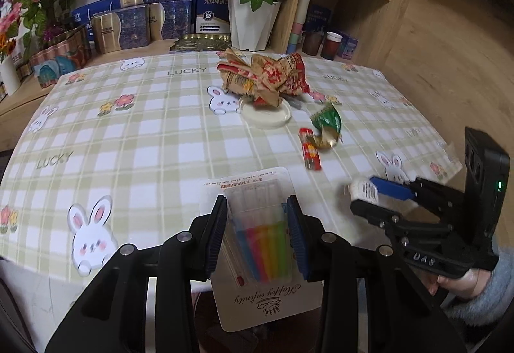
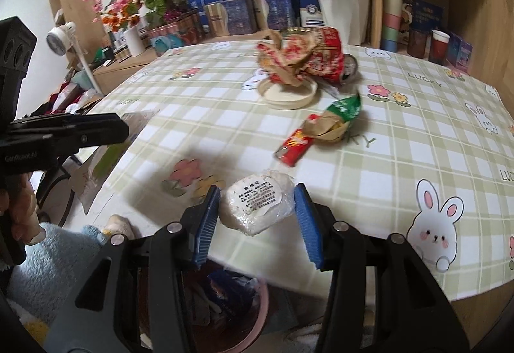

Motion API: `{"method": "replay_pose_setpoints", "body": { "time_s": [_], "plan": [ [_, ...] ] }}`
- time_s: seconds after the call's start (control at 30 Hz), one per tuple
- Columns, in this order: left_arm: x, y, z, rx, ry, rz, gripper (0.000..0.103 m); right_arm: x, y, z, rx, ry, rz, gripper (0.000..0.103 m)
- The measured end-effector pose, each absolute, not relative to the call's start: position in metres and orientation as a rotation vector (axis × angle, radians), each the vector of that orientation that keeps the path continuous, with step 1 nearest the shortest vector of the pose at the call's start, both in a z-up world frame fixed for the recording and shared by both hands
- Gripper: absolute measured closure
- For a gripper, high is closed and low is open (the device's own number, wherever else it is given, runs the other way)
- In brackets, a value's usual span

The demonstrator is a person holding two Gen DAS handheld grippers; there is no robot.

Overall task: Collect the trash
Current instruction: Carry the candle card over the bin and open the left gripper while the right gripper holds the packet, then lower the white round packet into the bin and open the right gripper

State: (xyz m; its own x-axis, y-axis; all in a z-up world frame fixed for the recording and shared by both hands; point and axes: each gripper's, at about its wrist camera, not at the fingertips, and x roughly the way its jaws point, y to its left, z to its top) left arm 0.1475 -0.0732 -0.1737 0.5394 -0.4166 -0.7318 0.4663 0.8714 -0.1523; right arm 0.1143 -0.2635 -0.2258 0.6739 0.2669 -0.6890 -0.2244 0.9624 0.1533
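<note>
Clamped in the left claw [image 1: 257, 234], a pen pack [image 1: 257, 224]; right claw [image 2: 257, 221] grips a plastic wad [image 2: 257, 205]; wrappers [image 1: 263, 76] remain mid-worktop [image 1: 128, 134].

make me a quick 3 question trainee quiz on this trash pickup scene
1. What does the left gripper hold?
2. True or false: the right gripper is empty.
3. Which lies nearest the round lid? A) crumpled paper bag B) green wrapper C) rose pot

Key:
1. A clear pack of coloured pens.
2. False; its fingers grip a white plastic-wrapped wad.
3. A, it overlaps the lid.
</note>
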Motion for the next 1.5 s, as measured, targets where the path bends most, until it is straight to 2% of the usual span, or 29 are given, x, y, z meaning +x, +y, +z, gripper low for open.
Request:
{"method": "replay_pose_setpoints", "body": {
  "time_s": [0.33,1.03,1.07,1.2,1.5],
  "plan": [
    [0.092,-0.051,-0.221,0.071,0.966,-0.566,0.066,0.088,-0.237,-0.231,0.016,0.809,0.328,0.054],
    [0.091,-0.057,-0.309,0.079,1.161,-0.541,0.065,0.087,-0.236,-0.236,0.019,0.849,0.312,0.054],
    [0.091,-0.057,-0.309,0.078,1.159,-0.541,0.064,0.087,-0.235,-0.237,0.017,0.853,0.312,0.054],
    [0.092,-0.052,-0.301,0.053,1.128,-0.533,0.048,0.084,-0.231,-0.239,0.001,0.866,0.317,0.054],
    [0.094,-0.032,-0.261,-0.014,0.999,-0.472,0.029,0.079,-0.218,-0.238,-0.034,0.871,0.333,0.054]
  ]
}}
